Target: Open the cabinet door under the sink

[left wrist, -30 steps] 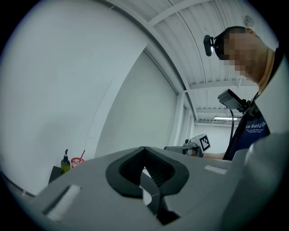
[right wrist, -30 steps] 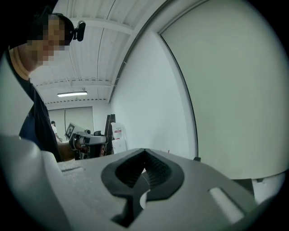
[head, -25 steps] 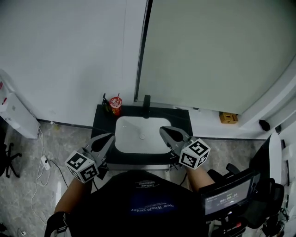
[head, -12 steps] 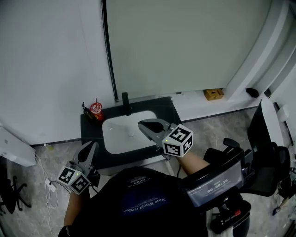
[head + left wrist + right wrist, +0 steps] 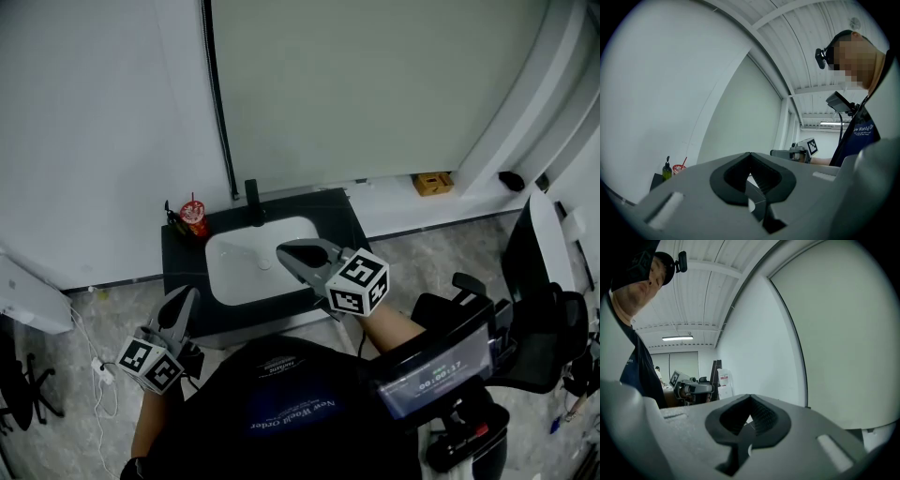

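Nearest is the person's dark shirt, with one small screen on a rig to the right of it. Two grey plastic hand-held grippers reach forward, each carrying one marker cube. The left hand-held gripper is low by the front left corner of the tabletop. Its ribbed black pads are pressed together with nothing between them. The right hand-held gripper hangs over the front rim of the sink, its jaws likewise together and empty. The one white sink is a rounded rectangle sunk in the dark, glossy tabletop. The cabinet door sits beneath it, its face hidden from above. Along the back edge stand one black faucet, one red cup and one dark bottle. Grey marbled floor lies open on both sides. Beyond it is a white wall.
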